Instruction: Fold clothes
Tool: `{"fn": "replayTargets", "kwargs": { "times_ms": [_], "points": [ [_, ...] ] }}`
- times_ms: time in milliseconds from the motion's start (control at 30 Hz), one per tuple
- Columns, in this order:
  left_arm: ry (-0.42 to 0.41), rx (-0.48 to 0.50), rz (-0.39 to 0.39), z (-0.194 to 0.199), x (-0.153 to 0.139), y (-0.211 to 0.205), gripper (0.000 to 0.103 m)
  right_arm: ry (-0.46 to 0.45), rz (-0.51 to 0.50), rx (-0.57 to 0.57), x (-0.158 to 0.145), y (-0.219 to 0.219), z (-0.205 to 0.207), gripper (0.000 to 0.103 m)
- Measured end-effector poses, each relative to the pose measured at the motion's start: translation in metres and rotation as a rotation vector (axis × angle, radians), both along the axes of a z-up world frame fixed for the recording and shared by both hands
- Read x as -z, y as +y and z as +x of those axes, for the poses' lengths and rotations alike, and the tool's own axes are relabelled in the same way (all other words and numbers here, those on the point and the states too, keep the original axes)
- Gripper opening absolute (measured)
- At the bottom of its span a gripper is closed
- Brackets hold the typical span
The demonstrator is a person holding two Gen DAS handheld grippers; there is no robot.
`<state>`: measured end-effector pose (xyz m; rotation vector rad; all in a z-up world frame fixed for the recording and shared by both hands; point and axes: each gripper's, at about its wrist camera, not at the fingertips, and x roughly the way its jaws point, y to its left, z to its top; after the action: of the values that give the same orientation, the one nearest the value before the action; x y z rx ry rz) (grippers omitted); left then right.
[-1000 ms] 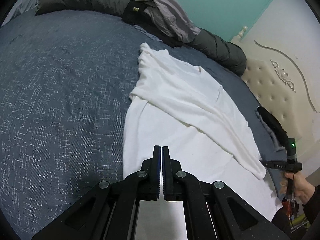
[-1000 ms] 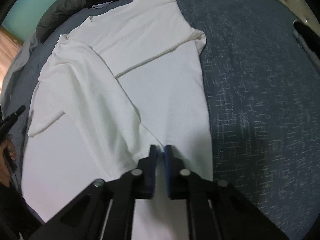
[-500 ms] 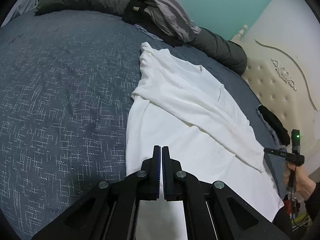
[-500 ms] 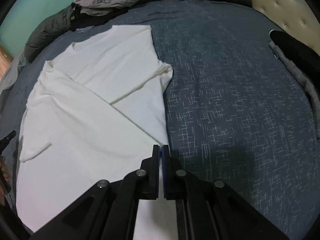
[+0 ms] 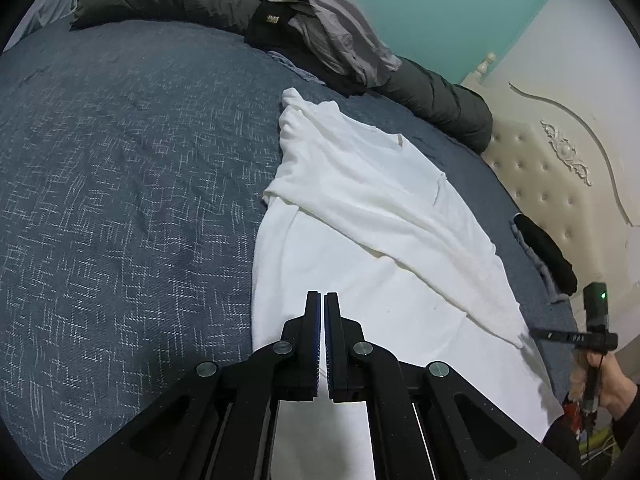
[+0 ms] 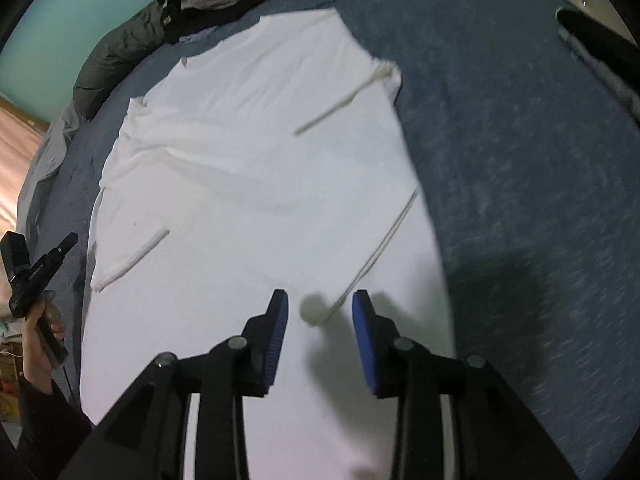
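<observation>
A white long-sleeved shirt lies flat on the blue bedspread, one sleeve folded diagonally across its body. In the right wrist view the shirt fills the middle, and a second sleeve edge runs down to a cuff. My right gripper hangs open just above that cuff, nothing between its blue pads. My left gripper is shut and empty over the shirt's lower left part. Each view also shows the other tool in a hand: the right gripper and the left gripper.
A heap of grey and black clothes rests on a dark rolled duvet at the far edge. A black garment lies by the cream tufted headboard. Bare bedspread stretches to the right of the shirt.
My right gripper has gone from shut to open and swung back over the shirt, where a sleeve cuff now lies under it. The left gripper has hardly moved.
</observation>
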<state>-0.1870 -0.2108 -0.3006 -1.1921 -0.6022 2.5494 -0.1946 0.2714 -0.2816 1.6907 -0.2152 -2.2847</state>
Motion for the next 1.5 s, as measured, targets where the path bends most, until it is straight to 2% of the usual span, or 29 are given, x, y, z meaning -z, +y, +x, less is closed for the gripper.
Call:
{"fn": "replayTargets", "kwargs": {
  "times_ms": [167, 200, 233, 333, 467, 600, 833, 900, 967, 1333, 1500],
  "points": [
    [0.004, -0.006, -0.001, 0.004, -0.002, -0.004, 0.004, -0.033, -0.035, 0.032, 0.015, -0.005, -0.002, 0.033],
    [0.004, -0.008, 0.001, 0.004, -0.002, -0.005, 0.005, -0.039, -0.038, 0.035, 0.015, -0.006, -0.002, 0.027],
    [0.004, -0.010, 0.002, 0.004, -0.002, -0.006, 0.005, -0.045, -0.041, 0.039, 0.016, -0.006, -0.002, 0.014],
    [0.003, -0.012, 0.008, 0.004, -0.002, -0.008, 0.005, -0.038, -0.061, 0.033, 0.012, -0.008, -0.001, 0.008],
    [0.000, -0.013, 0.009, 0.002, -0.002, -0.010, 0.005, -0.034, -0.105, 0.018, -0.001, -0.003, 0.004, 0.007],
    [0.004, -0.016, 0.011, 0.002, -0.004, -0.011, 0.005, -0.071, -0.164, 0.010, -0.003, 0.005, 0.013, 0.007],
    [-0.008, -0.013, 0.038, -0.012, -0.003, -0.015, 0.006, -0.096, -0.123, -0.006, 0.018, 0.003, 0.014, 0.007],
    [-0.016, -0.009, 0.047, -0.023, -0.001, -0.017, 0.010, -0.097, -0.118, -0.013, 0.021, 0.000, 0.012, 0.007],
    [-0.021, -0.015, 0.047, -0.035, 0.001, -0.019, 0.021, -0.095, -0.114, -0.021, 0.022, -0.002, 0.011, 0.007],
    [-0.040, -0.020, 0.067, -0.100, 0.020, -0.024, 0.022, -0.093, -0.128, -0.046, 0.022, -0.001, 0.008, 0.007],
    [-0.047, -0.004, 0.128, -0.103, 0.030, -0.027, 0.019, -0.090, -0.125, -0.055, 0.021, 0.001, 0.009, 0.007]
  ]
}}
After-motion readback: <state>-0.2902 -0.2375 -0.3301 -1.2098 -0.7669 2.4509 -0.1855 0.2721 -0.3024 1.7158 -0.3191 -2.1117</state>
